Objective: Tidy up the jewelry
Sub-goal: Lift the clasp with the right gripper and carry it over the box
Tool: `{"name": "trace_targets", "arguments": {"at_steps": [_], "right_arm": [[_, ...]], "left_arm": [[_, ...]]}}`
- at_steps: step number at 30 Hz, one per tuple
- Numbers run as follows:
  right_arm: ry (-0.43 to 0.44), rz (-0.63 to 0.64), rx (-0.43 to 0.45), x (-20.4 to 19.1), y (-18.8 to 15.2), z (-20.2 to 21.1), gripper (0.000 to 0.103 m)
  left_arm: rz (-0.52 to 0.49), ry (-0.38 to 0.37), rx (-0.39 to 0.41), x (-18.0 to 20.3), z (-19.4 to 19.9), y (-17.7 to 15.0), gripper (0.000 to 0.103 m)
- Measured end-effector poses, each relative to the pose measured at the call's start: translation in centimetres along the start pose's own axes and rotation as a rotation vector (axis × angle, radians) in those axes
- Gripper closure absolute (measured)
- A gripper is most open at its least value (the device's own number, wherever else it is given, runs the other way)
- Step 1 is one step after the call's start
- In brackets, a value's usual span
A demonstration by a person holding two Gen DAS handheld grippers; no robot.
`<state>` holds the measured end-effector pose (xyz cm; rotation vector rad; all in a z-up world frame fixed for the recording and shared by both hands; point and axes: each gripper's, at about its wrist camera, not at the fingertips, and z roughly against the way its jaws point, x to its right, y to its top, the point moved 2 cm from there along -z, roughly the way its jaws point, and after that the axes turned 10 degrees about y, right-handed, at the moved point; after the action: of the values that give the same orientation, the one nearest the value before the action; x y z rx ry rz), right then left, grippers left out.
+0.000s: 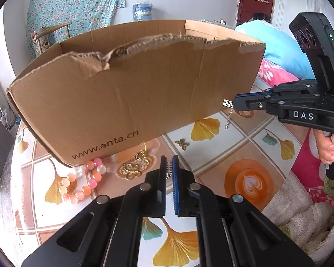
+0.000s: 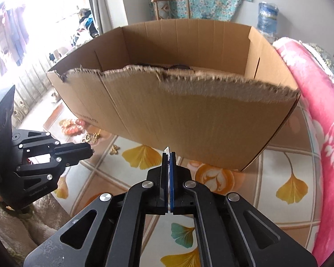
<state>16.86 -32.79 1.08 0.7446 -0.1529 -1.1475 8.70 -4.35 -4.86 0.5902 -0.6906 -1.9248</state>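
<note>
A torn brown cardboard box (image 1: 133, 84) (image 2: 189, 115) stands on the leaf-patterned tablecloth (image 1: 211, 160). My right gripper (image 1: 235, 103) (image 2: 168, 155) is shut on a small gold ladder-like clasp (image 1: 228, 103) (image 2: 167, 149). A thin chain (image 1: 229, 120) dangles from the clasp, just in front of the box's right corner. My left gripper (image 1: 169, 159) (image 2: 91, 151) is shut, with a small studded silvery piece (image 1: 168, 170) between its pads. On the cloth near the box lie a pink bead bracelet (image 1: 82, 184) (image 2: 74, 125), a gold ornament (image 1: 134, 166) (image 2: 92, 136) and a small gold flower piece (image 1: 182, 144) (image 2: 114, 149).
A hand (image 1: 327, 146) grips the right tool's handle. A pink blanket (image 2: 311, 133) runs along the right edge and a fluffy beige cloth (image 1: 305, 211) lies at the near side. A person in blue (image 1: 267, 35) sits behind the box. A wooden chair (image 2: 173, 6) stands by the wall.
</note>
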Motion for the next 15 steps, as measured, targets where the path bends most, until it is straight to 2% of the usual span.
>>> {"name": "trace_targets", "arguments": {"at_steps": [10, 15], "right_arm": [[0.019, 0.035, 0.046, -1.7, 1.0, 2.5, 0.103], [0.031, 0.076, 0.085, -3.2, 1.9, 3.7, 0.103]], "left_arm": [[0.005, 0.019, 0.048, -0.4, 3.1, 0.3, 0.099], [0.011, 0.023, 0.108, -0.3, 6.0, 1.3, 0.099]]}}
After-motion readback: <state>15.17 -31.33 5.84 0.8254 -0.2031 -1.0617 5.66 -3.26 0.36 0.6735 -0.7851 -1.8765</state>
